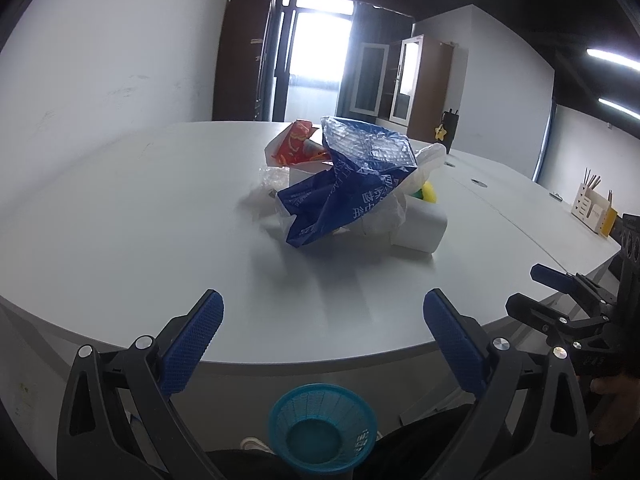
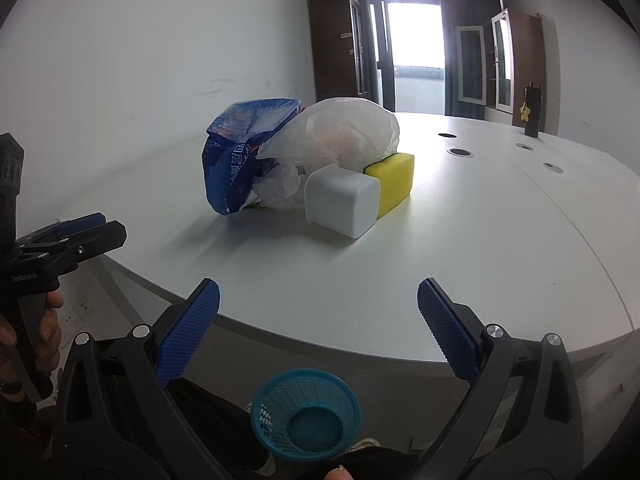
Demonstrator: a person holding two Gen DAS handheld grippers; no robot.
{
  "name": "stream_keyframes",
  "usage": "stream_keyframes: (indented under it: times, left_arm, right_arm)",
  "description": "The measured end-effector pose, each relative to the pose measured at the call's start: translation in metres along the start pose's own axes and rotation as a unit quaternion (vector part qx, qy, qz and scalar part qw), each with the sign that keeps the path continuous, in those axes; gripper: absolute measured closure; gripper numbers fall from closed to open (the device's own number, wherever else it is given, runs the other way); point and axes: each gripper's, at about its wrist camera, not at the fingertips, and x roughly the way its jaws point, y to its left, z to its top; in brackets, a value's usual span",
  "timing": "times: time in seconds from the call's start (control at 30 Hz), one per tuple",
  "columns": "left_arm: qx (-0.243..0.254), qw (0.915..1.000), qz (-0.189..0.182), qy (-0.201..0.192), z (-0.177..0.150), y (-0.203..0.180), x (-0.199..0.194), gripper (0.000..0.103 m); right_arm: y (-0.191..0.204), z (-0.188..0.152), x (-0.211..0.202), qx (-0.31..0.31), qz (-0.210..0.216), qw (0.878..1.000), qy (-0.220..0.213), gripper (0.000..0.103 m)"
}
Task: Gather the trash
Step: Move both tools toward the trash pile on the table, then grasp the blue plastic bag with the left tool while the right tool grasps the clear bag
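Note:
A pile of trash lies on the white table (image 1: pixel 120 216): a crumpled blue plastic bag (image 1: pixel 344 196) (image 2: pixel 236 152), a red and white wrapper (image 1: pixel 294 144), a clear white plastic bag (image 2: pixel 340 128), a white box (image 2: pixel 340 202) (image 1: pixel 420 228) and a yellow sponge (image 2: pixel 394 182). A blue mesh basket (image 1: pixel 322 426) (image 2: pixel 306 414) stands on the floor below the table's near edge. My left gripper (image 1: pixel 322 344) is open and empty, short of the pile. My right gripper (image 2: pixel 318 328) is open and empty at the table's edge.
The right gripper shows at the right edge of the left wrist view (image 1: pixel 576 300), and the left gripper at the left edge of the right wrist view (image 2: pixel 60 248). A wooden pen holder (image 1: pixel 592 204) stands far right. Cable holes (image 2: pixel 460 152) dot the table.

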Motion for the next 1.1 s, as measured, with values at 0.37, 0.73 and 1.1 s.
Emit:
stream_keyframes:
  times: [0.37,0.73,1.1]
  left_arm:
    - [-0.003,1.0,0.002,-0.004,0.005,-0.004,-0.003,0.005]
    - [0.018,0.9995,0.006,-0.026,0.035,0.0,0.01,0.005]
    - [-0.017,0.9996,-0.018,-0.011,0.068,0.012,0.037,0.005]
  right_arm:
    - [-0.008,0.003,-0.004,0.023,0.009,1.0,-0.006,0.008]
    - [-0.007,0.044,-0.005,0.005,-0.031,0.999,-0.005,0.008]
    - [-0.016,0.116,0.022,0.012,-0.035,0.999,-0.007,0.008]
